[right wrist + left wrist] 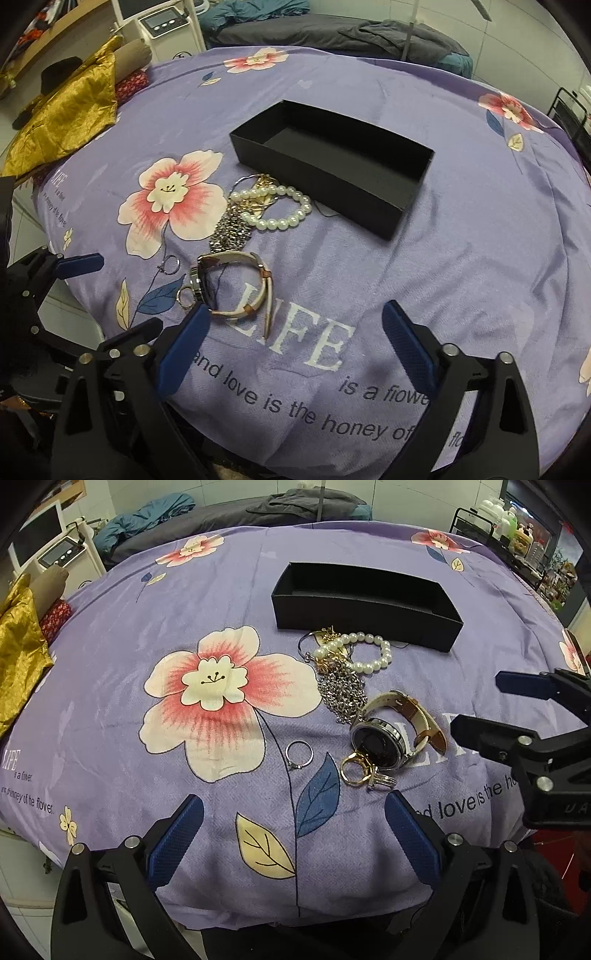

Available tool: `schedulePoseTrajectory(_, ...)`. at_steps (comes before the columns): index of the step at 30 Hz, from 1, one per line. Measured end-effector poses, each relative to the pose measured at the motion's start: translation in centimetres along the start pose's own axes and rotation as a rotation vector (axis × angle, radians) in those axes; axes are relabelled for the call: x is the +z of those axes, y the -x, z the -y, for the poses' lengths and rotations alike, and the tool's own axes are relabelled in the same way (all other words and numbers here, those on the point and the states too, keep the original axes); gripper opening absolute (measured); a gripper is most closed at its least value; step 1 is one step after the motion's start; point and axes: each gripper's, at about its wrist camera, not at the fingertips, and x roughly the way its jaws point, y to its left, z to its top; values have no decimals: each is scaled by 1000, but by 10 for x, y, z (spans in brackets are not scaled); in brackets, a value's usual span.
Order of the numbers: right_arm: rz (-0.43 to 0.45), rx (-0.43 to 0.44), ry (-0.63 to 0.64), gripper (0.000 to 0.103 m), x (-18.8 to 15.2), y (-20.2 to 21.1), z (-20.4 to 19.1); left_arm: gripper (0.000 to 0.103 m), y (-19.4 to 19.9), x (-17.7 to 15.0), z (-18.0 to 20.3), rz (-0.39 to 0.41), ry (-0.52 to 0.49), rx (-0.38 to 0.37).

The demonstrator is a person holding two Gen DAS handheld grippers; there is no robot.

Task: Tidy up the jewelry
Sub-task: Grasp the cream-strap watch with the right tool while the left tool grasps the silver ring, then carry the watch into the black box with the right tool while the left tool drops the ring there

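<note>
A purple flowered cloth [147,627] covers the surface, and the jewelry lies in a loose heap near its middle. Just past the heap, toward twelve o'clock, sits a long black box [369,607] with its top open; what I can see of its floor is bare.

Nearest the box is a pearl bracelet [369,653], lying partly over some gold pieces [327,642] and a thin bangle whose details I cannot make out. From these a bundle of silver chain [343,694] runs toward six o'clock and reaches a wristwatch [388,734] with a dark dial and a tan and cream strap. At the watch's six o'clock edge a gold ring [354,770] and a small silver piece [382,781] touch each other. A lone silver ring [299,755] lies apart at about nine o'clock from the watch, on the stem of a printed flower.

The left gripper [295,834] hangs over the near edge of the cloth, jaws wide apart with nothing between them; the silver ring lies just beyond its opening. The right gripper [295,347] hangs over the printed word LIFE, jaws likewise apart and gripping nothing. In its own view the left blue pad [184,343] overlaps the watch strap [255,295], though I cannot tell if it touches. A gold fabric [62,114] is bunched at the far left edge.
</note>
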Motion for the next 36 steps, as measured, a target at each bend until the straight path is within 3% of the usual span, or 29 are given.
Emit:
schedulePoseTrajectory(4,-30,17,20,63,5,-14,-7,84,-2,3,-19,28,42,4)
schedulePoseTrajectory(11,-51,10,24,59,8,-26,-9,63,-13,8,-15,23,-1,-20)
schedulePoseTrajectory(15,-58,17,5,57,12,-33,-6,38,-28,14,-8,-4,-19,-47)
schedulePoseTrajectory(23,-77,-6,-5,45,9,-52,-8,30,-38,20,1,6,-62,-20)
schedulePoseTrajectory(26,-62,-28,0,39,8,-53,-9,19,-37,19,3,18,-30,-42)
schedulePoseTrajectory(29,-50,-23,-24,28,7,-51,-4,18,-35,16,5,30,10,-79)
schedulePoseTrajectory(31,-42,-1,-62,16,5,-49,3,18,-35,15,6,38,20,-76)
schedulePoseTrajectory(36,-25,68,-141,9,-1,-45,15,18,-33,13,1,42,50,-97)
